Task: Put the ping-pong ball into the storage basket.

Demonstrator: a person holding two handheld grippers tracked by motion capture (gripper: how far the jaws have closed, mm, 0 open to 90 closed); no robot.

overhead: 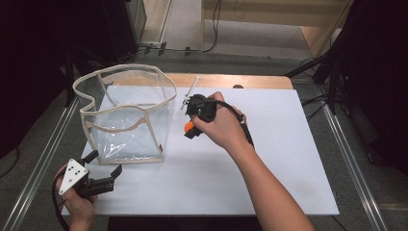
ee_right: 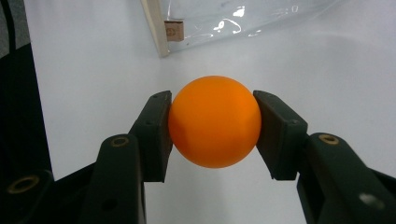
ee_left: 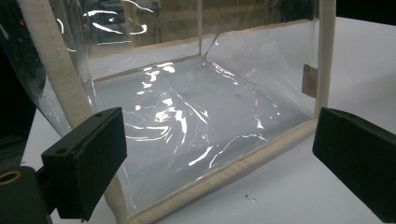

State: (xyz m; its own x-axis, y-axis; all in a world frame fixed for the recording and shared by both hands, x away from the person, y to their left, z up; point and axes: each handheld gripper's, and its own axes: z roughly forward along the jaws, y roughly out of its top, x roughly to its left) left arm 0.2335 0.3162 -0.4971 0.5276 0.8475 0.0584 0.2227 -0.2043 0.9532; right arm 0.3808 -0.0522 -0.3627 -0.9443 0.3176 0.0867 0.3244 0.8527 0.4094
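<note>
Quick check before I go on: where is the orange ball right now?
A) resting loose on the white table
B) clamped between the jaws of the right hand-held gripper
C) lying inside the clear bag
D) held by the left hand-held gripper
B: in the right gripper view the orange ball sits squeezed between the two jaws of the right hand-held gripper, outside the clear bag, while the left hand-held gripper stands open and holds nothing.

White table (overhead: 269, 159), clear bag (overhead: 126, 115) standing on it
</note>
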